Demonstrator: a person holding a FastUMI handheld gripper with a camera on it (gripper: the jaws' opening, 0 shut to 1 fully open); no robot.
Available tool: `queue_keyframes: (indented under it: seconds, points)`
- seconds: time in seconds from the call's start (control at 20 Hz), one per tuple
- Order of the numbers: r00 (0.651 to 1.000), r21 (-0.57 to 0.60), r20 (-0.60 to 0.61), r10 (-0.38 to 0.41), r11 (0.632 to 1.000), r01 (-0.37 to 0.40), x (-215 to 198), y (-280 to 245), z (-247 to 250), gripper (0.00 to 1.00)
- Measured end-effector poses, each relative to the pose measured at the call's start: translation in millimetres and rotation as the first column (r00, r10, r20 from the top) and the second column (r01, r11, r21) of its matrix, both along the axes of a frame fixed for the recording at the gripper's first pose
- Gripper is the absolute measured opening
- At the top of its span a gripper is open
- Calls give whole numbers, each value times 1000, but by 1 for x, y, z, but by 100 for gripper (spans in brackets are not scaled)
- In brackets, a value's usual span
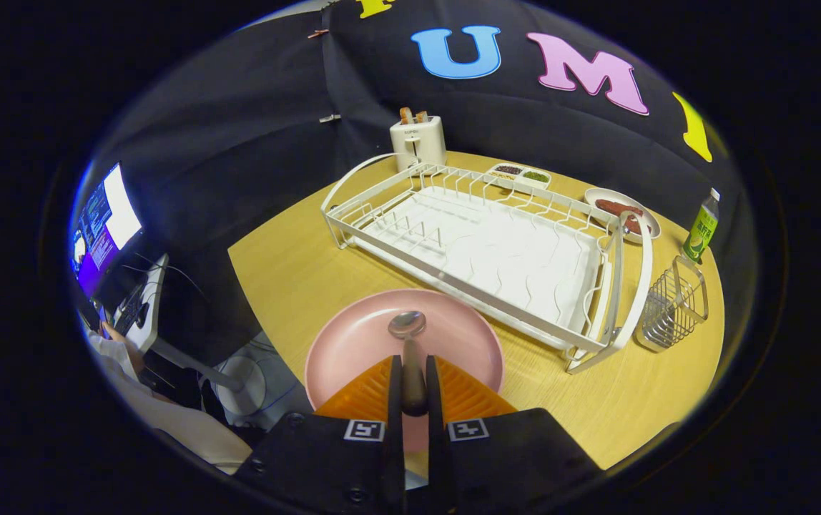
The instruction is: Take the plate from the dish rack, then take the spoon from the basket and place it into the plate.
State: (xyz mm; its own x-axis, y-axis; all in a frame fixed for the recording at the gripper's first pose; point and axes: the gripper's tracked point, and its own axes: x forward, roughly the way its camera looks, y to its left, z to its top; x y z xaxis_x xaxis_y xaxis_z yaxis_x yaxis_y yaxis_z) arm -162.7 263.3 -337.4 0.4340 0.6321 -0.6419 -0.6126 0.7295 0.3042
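Note:
A pink plate [353, 343] lies on the wooden table just ahead of my fingers. My gripper [414, 375] is shut on the dark handle of a spoon [407, 325], whose metal bowl hangs over the middle of the plate. Whether the bowl touches the plate I cannot tell. Beyond the plate stands the white wire dish rack [482, 247], with nothing standing in its slots. To its right sits a small wire basket [674, 304], which looks empty.
A white toaster [418, 141] with toast stands behind the rack. A small divided dish [520, 174], a plate of red food [622, 211] and a green bottle [701, 227] line the table's far right. A person sits at a monitor [106, 225] off the left edge.

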Motion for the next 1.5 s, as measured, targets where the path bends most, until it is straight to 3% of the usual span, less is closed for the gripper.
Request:
queue_keyframes:
  seconds: [0.1, 0.3, 0.4, 0.55, 0.7, 0.9, 1.1, 1.3, 1.5]
  points:
    - [1000, -23, 2, -8, 1000, 8, 1, -6, -5, 23]
    - [1000, -23, 8, -22, 999, 22, 4, -11, -5, 44]
    - [1000, -16, 2, -27, 1000, 27, 4, -11, -4, 56]
    - [999, -2, -7, -34, 999, 34, 4, -11, 2, 81]
    - [998, 13, 3, -57, 998, 57, 11, -16, 18, 94]
    - [984, 73, 62, -166, 984, 162, 43, -43, 69, 98]
    - [940, 122, 152, -306, 949, 290, 88, -91, 122, 98]
    - [866, 170, 232, -444, 895, 413, 120, -152, 174, 98]
    - [782, 193, 327, -530, 848, 494, 131, -206, 218, 98]
